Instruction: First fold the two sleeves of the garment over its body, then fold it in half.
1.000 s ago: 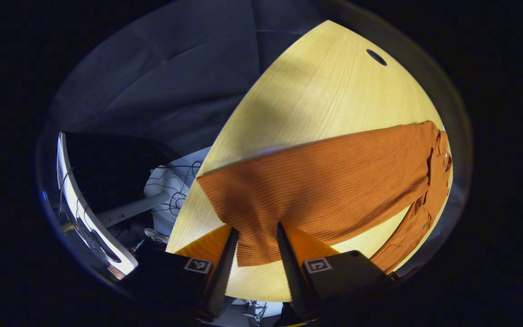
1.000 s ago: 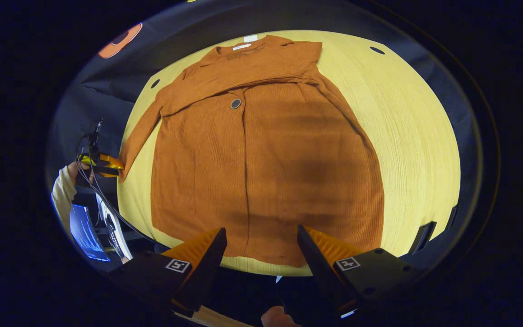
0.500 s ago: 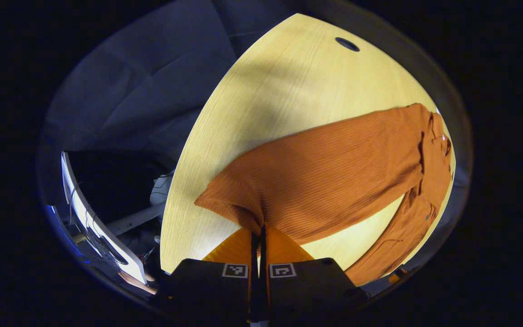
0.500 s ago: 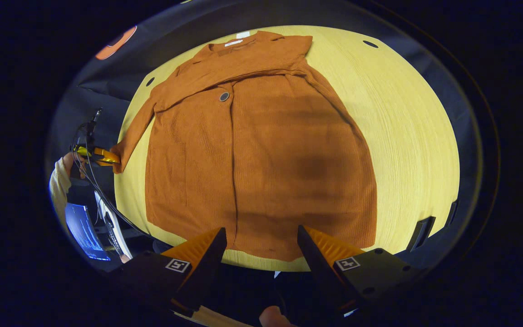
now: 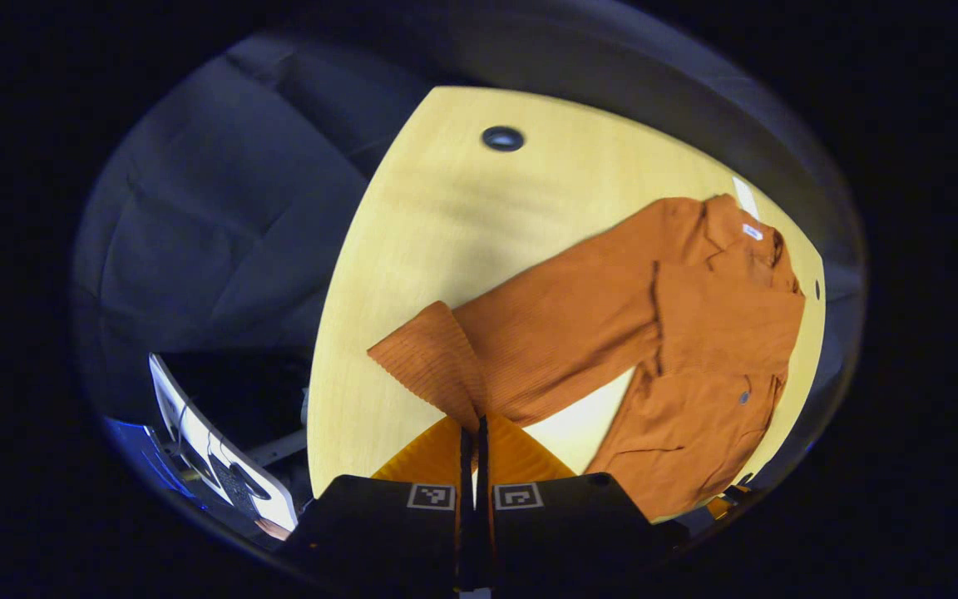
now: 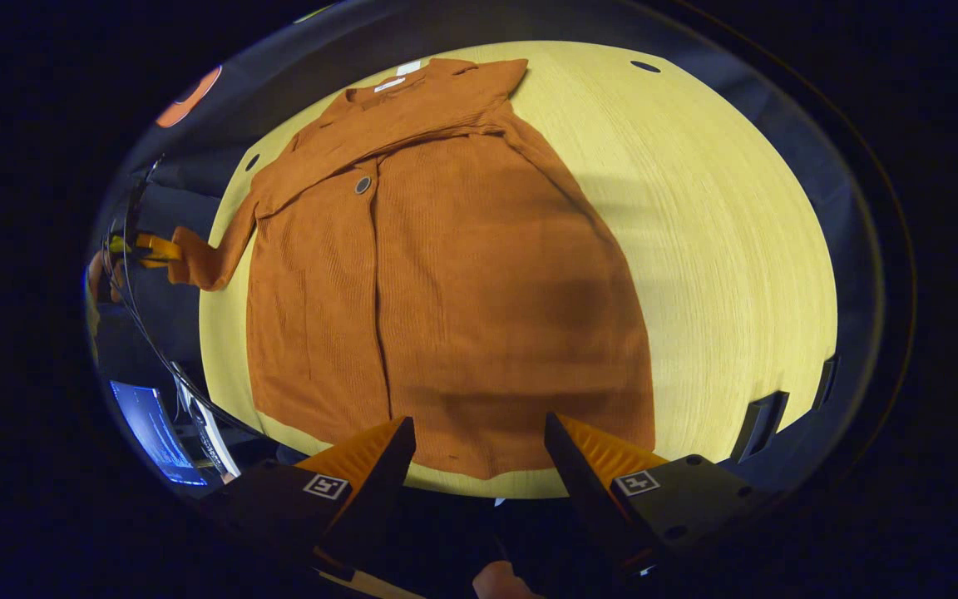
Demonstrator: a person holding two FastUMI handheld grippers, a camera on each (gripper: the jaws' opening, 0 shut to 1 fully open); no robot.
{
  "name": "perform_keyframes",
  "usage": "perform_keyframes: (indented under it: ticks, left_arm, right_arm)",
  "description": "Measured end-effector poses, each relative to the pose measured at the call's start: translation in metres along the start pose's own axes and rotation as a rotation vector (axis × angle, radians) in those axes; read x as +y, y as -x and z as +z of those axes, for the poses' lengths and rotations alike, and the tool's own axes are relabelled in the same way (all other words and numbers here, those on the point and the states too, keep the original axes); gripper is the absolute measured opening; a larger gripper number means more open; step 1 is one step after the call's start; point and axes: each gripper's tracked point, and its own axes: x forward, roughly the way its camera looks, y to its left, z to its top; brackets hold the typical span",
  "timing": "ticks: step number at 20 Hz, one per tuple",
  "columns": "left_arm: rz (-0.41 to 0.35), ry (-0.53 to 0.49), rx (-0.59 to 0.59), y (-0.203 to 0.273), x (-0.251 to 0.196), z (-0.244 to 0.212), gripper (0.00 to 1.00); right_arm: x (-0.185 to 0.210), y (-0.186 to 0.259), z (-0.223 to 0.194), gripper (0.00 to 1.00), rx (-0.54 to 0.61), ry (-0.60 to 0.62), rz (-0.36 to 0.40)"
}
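The left gripper (image 5: pixel 472 433) is clenched on the cuff of one sleeve (image 5: pixel 433 366), lifted off the table (image 5: pixel 412 216); the right gripper (image 6: pixel 479 449) is released above the hem. Farther, the garment (image 6: pixel 479 274) lies flat, other sleeve already across the chest; halving is left

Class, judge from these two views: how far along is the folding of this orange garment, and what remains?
Done: one sleeve already lies folded across the chest of the garment. In hand: the left gripper is shut on the other sleeve's cuff, lifted off the table. Left: laying that sleeve over the body, then folding in half. The right gripper hangs open near the hem.
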Motion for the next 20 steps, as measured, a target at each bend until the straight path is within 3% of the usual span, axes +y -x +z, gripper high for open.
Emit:
perform_keyframes:
  ticks: [6, 14, 15, 20]
  left_arm:
    - [-0.048, -0.207, -0.045, 0.026, -0.145, 0.034, 0.03]
    - [-0.06, -0.374, -0.05, 0.026, -0.31, 0.055, 0.03]
    - [-0.058, -0.408, -0.052, 0.023, -0.33, 0.055, 0.0]
    - [-0.074, -0.534, -0.007, 0.004, -0.416, 0.038, 0.03]
  right_arm:
    - [-0.02, 0.009, 0.009, 0.98, -0.02, -0.023, 0.04]
    - [-0.068, 0.015, 0.01, 0.99, -0.045, -0.11, 0.06]
    - [-0.073, 0.015, 0.009, 0.99, -0.045, -0.122, 0.064]
    - [-0.098, 0.014, 0.003, 0.99, -0.048, -0.157, 0.077]
